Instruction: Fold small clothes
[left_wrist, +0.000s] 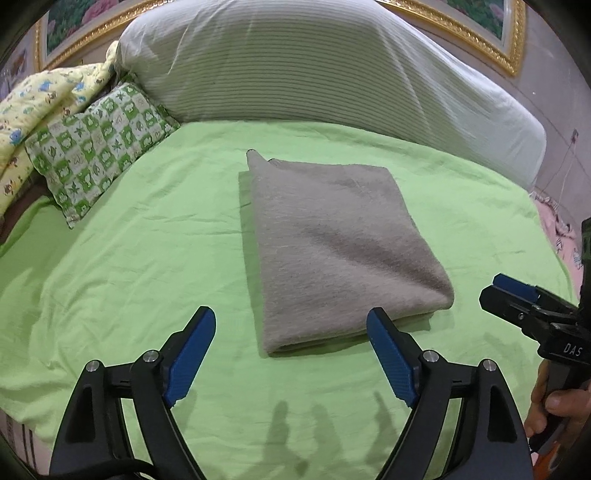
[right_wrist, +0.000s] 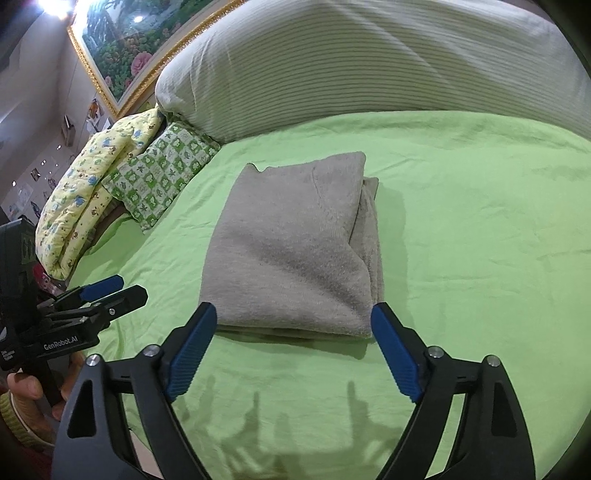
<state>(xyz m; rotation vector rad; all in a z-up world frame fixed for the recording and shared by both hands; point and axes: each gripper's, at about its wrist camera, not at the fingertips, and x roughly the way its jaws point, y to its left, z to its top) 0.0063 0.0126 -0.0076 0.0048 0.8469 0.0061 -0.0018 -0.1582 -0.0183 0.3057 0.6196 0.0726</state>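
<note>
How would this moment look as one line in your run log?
grey garment: folded, on green sheet | left hand-held gripper: open, empty | right hand-held gripper: open, empty

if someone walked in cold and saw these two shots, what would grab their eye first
The folded grey garment lies alone in the middle of the bright green sheet, a neat rectangle. Both claws, left claw and right claw, stand open just short of its near edge with nothing between their blue pads. Behind it a big striped white pillow spans the head of the bed, with a green checked cushion at its left.
</note>
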